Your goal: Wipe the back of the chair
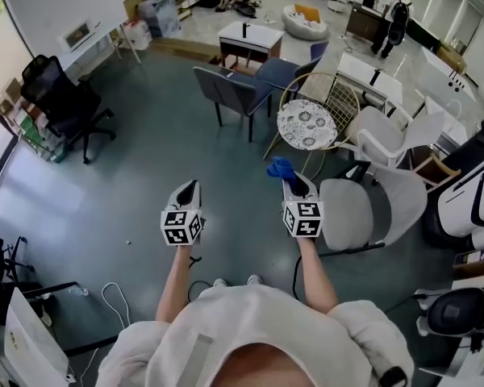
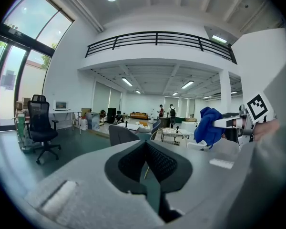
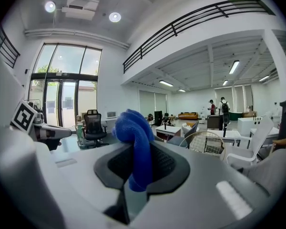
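The left tongs (image 1: 188, 189) are held forward over the grey-green floor (image 1: 145, 176), with the marker cube toward the person. In the left gripper view the two dark pads meet along a central seam with nothing between them, so these tongs are closed and empty. The right tongs (image 1: 295, 186) are held level with the left pair and well apart from them. In the right gripper view the jaws are clamped on a bunched blue terry cloth (image 3: 135, 140), which rises above the pads in a rounded fold while a short end hangs below them. In the head view the cloth projects beyond the jaw tips over bare floor and touches no furniture. The pale grey swivel office chair with a padded seat and a curved mesh back (image 1: 369, 210) stands just to the right of the right tongs, apart from both the tongs and the cloth. Its back lies on the side away from the person's arm. Beyond the cloth stands a gold wire chair with a round floral cushion (image 1: 307, 124). Farther off are two dark blue upholstered chairs (image 1: 235, 92), and a black mesh office chair (image 1: 58, 97) stands near the left wall.
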